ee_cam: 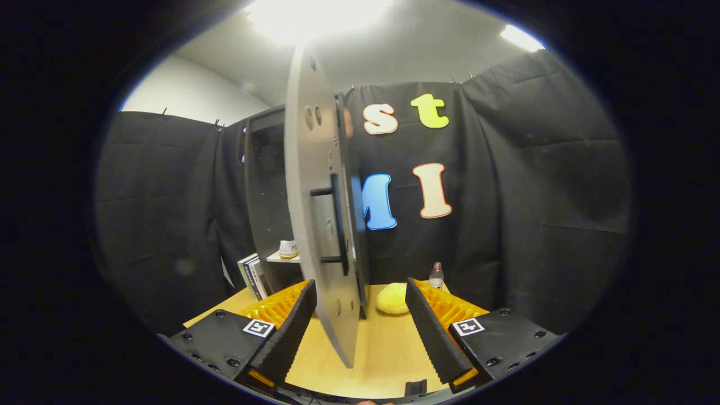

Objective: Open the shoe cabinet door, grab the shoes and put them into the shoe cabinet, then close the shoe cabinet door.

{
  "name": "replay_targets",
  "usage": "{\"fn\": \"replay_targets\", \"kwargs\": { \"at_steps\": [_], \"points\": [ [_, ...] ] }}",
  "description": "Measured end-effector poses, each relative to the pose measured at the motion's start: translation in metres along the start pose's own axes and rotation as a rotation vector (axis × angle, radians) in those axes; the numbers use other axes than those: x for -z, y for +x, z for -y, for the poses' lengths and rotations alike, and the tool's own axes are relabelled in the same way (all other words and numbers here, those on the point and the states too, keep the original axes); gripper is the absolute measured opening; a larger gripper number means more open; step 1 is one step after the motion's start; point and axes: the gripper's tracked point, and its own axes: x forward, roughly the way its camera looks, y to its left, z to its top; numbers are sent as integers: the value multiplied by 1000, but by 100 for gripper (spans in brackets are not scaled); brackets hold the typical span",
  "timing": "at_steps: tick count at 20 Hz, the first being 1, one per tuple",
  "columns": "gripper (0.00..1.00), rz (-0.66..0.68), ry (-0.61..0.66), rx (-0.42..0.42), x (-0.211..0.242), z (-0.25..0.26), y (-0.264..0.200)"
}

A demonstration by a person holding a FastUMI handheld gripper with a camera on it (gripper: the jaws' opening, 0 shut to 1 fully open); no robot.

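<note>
Ceiling lamp (315, 17) above the fingers blown out to glare; booth dim below. Strong fisheye bowing at the rim. Focus sharp.

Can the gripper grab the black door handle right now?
Probably yes. The gripper has its fingers open with the door's edge standing between them, and the handle is just ahead, on the door's face, with nothing in front of it.

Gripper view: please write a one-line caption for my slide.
Open gripper straddles the edge of the swung-open cabinet door; a shoe sits on the shelf inside.
</note>
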Motion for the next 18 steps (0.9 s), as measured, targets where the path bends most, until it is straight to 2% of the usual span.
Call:
{"fn": "replay_targets", "kwargs": {
  "at_steps": [4, 11, 13, 18],
  "points": [
    [98, 28, -73, 1, -14, 35, 38],
    [98, 42, -79, -27, -35, 21, 94],
    [98, 12, -75, -28, -32, 11, 100],
    [95, 22, -109, 47, -40, 10, 90]
  ]
}}
